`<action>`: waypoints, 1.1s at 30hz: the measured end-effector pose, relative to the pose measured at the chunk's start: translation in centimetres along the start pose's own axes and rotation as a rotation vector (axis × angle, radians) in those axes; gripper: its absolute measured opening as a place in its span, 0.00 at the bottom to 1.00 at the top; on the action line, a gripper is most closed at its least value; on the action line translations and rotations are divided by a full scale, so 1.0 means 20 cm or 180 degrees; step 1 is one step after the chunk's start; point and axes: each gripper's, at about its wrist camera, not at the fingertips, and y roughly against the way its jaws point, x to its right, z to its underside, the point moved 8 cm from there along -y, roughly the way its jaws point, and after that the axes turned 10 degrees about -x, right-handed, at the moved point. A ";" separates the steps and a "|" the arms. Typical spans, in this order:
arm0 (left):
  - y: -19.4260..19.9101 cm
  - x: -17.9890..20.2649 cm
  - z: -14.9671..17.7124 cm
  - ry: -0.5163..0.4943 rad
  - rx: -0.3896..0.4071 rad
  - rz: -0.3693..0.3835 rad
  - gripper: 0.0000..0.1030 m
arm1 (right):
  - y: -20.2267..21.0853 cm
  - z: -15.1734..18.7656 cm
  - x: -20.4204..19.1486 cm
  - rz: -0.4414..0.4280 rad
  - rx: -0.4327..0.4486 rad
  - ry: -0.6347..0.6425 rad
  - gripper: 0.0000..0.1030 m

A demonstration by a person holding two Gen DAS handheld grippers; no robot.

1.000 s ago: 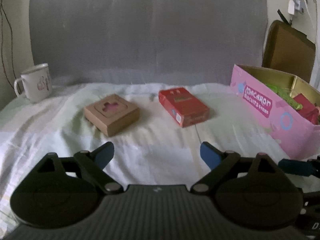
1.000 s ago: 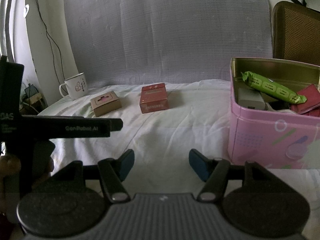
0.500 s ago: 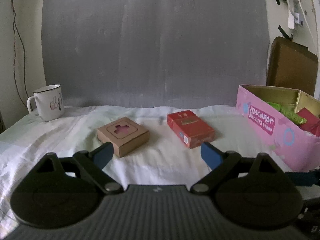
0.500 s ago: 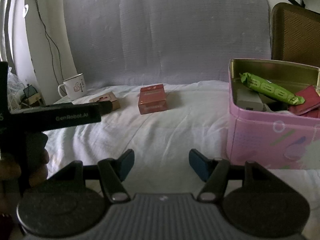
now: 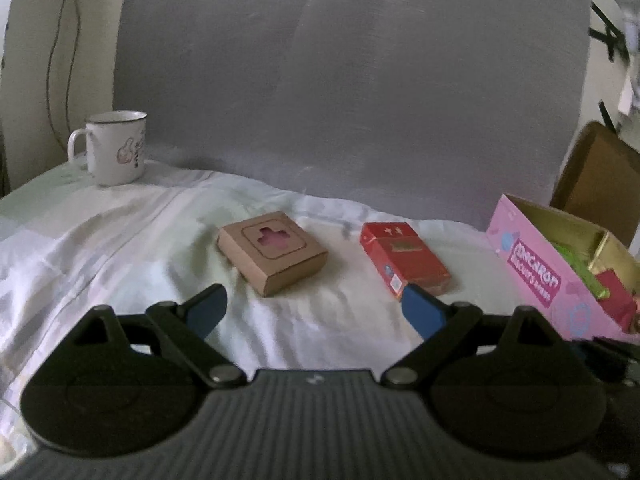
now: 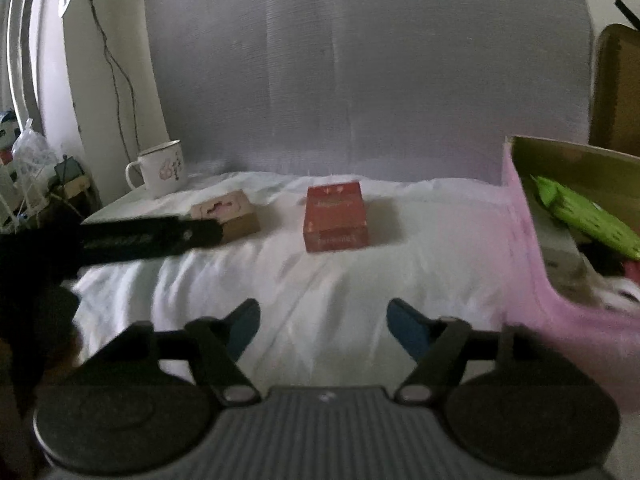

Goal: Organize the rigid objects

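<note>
Left gripper (image 5: 312,308), jaws apart and empty, faces the brown box (image 5: 273,252) just ahead, left of centre, likely lined up for pickup. Right gripper (image 6: 322,326), likewise spread and empty, has the red box (image 6: 335,216) straight ahead; the pink tin (image 6: 532,264), presumably the destination, stands at its right.

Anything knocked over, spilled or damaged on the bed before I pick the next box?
Nothing stands out. The brown box and red box lie flat and apart on the white sheet, the mug stands upright, and the pink tin is open.
</note>
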 end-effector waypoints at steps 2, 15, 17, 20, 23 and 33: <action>-0.01 -0.03 -0.01 0.0091 -0.0046 0.0013 0.93 | -0.05 -0.05 0.01 0.0008 -0.0014 -0.0043 0.74; -0.04 -0.07 -0.01 0.0239 -0.0222 0.0131 0.93 | -0.32 -0.29 0.10 0.0074 -0.0054 -0.0278 0.94; -0.04 -0.08 -0.01 0.0255 -0.0225 0.0127 0.93 | -0.38 -0.33 0.10 0.0107 -0.0069 -0.0245 0.95; -0.06 -0.08 -0.01 0.0267 -0.0264 0.0124 0.93 | -0.48 -0.37 0.10 0.0132 -0.0154 -0.0221 0.95; -0.06 -0.07 0.00 0.0261 -0.0301 0.0141 0.93 | -0.59 -0.37 0.10 0.0170 -0.0287 -0.0200 0.94; -0.06 -0.08 0.01 0.0272 -0.0335 0.0158 0.93 | -0.70 -0.45 0.05 0.0304 -0.0348 0.0157 0.56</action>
